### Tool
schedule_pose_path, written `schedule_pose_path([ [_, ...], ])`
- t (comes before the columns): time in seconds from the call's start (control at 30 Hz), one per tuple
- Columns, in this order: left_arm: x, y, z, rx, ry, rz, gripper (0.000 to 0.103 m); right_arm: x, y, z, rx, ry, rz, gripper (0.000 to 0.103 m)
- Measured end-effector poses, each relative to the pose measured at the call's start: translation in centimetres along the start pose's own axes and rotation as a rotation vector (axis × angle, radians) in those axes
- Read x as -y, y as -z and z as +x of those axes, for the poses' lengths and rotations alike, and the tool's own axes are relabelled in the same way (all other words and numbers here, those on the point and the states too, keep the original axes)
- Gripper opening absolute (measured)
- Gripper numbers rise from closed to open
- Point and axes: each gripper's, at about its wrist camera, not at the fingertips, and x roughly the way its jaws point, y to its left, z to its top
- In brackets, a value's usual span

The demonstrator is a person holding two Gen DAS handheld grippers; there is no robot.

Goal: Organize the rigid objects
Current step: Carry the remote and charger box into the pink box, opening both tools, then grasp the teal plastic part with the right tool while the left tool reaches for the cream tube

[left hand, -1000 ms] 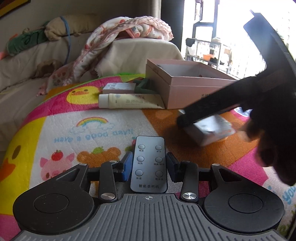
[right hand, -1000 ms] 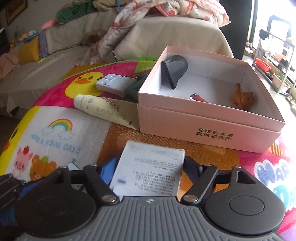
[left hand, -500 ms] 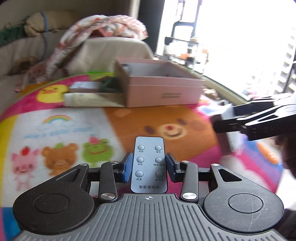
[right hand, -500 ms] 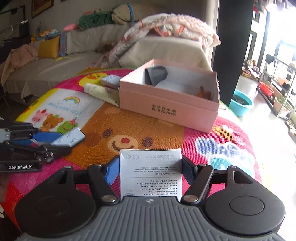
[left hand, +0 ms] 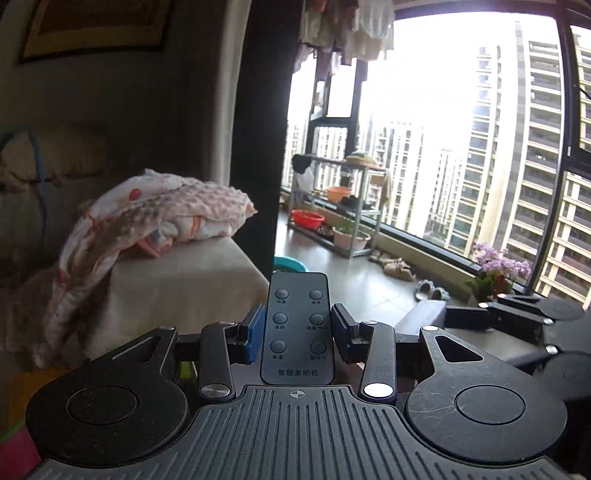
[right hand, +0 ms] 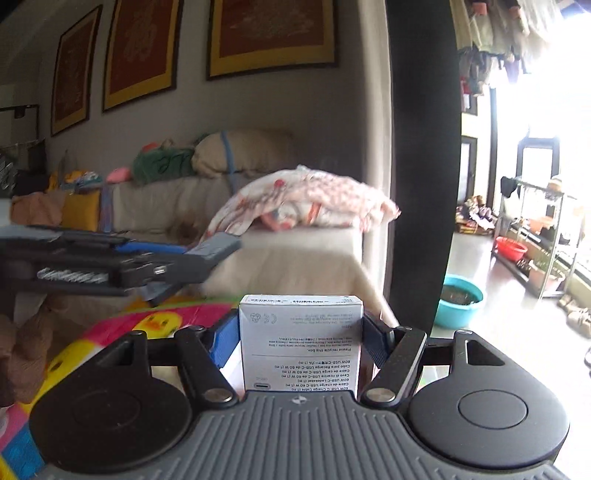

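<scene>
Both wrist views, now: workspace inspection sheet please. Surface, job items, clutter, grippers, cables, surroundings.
Surface: only a strip of the cartoon play mat shows, lower left of the right wrist view.
Job's things: grey remote and white cable box, both held up off the mat; the pink box is out of frame.
Clutter: nothing seen on the visible mat.
Grippers: left gripper shut on the remote; right gripper shut on the cable box.
Cables: nothing seen.
Surroundings: sofa with patterned blanket, framed pictures, teal basin, balcony rack, potted flowers.

Both the left claw (left hand: 298, 328) and right claw (right hand: 300, 339) are raised, each clamped on an item.
</scene>
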Motion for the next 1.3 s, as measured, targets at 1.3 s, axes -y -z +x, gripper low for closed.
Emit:
schedule_pose_path([
  [1.3,-14.3,14.9,-3.0,-0.146,-0.168,-0.046,0.042,-3.2,14.2,5.3,-0.279,-0.105,0.051,0.091],
])
